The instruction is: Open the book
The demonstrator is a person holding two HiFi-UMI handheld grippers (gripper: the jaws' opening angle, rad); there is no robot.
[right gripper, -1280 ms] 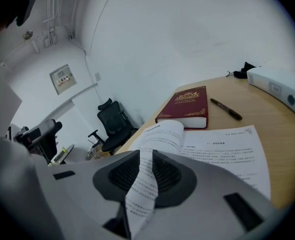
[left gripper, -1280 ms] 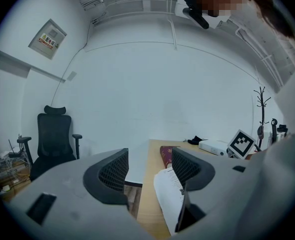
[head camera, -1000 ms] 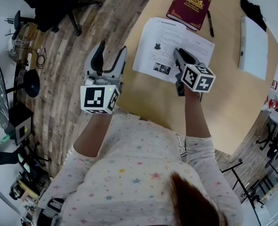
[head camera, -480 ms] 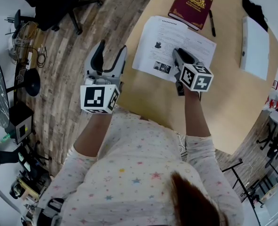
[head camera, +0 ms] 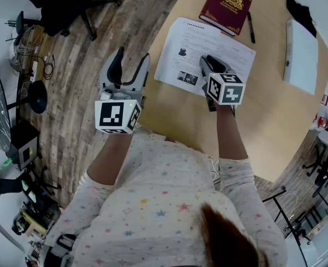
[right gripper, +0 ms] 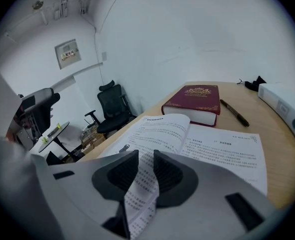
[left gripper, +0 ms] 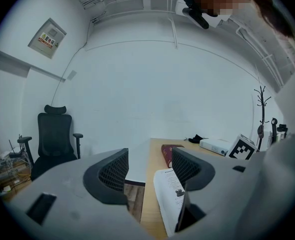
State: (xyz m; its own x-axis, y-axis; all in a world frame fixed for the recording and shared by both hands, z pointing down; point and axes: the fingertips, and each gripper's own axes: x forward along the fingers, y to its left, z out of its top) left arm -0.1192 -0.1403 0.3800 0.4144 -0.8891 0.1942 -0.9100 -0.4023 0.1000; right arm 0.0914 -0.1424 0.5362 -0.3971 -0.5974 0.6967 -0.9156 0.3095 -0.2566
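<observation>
A white paperback book (head camera: 194, 46) lies open on the wooden table (head camera: 264, 121), printed pages up. My right gripper (head camera: 209, 65) rests over its near right part. In the right gripper view the jaws (right gripper: 146, 160) are shut on one printed page (right gripper: 143, 184), which curls up between them from the open book (right gripper: 222, 144). My left gripper (head camera: 132, 65) hangs open off the table's left edge, above the wood floor. In the left gripper view nothing sits between its fingers (left gripper: 150, 166), and the book's (left gripper: 168, 196) edge shows past the right one.
A thick dark red hardback (head camera: 226, 4) lies shut just beyond the open book, with a black pen (head camera: 249, 26) beside it. A white box (head camera: 300, 49) and a black object (head camera: 297, 10) sit at the far right. A black office chair (head camera: 69, 4) stands on the floor, far left.
My right gripper has drawn slightly left and toward the book's middle with the page in it. The left gripper has not moved.
</observation>
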